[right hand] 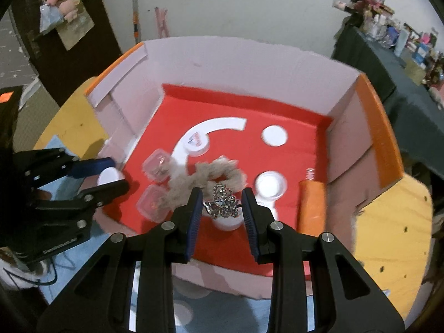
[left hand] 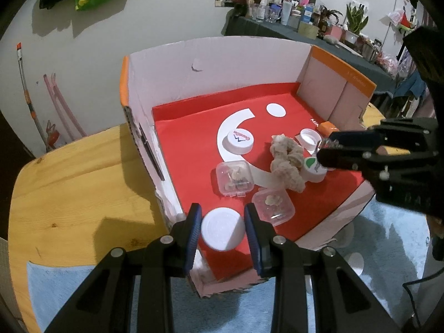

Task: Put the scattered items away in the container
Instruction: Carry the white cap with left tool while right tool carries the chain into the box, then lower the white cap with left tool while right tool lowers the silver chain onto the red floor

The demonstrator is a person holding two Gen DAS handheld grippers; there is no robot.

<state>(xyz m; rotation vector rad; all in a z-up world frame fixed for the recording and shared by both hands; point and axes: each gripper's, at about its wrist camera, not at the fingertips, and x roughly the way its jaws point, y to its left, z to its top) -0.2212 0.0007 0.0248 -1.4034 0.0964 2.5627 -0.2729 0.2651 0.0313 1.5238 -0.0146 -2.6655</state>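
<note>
An open cardboard box (left hand: 211, 63) with a red floor holds white caps, two clear plastic cases (left hand: 235, 178), a beige fluffy scrunchie (left hand: 285, 161) and an orange clip (right hand: 312, 208). My left gripper (left hand: 222, 229) is shut on a plain white cap (left hand: 222, 231) over the box's near corner; it also shows in the right wrist view (right hand: 109, 176). My right gripper (right hand: 222, 206) holds a rhinestone brooch (right hand: 222, 201) between its fingers above a white cap (right hand: 227, 223), low over the box floor.
The box stands on a round wooden table (left hand: 77, 177) with a light blue cloth (left hand: 55, 285) at the near edge. A cluttered dark side table (left hand: 305, 27) stands behind. A printed white cap (left hand: 240, 141) lies mid-box.
</note>
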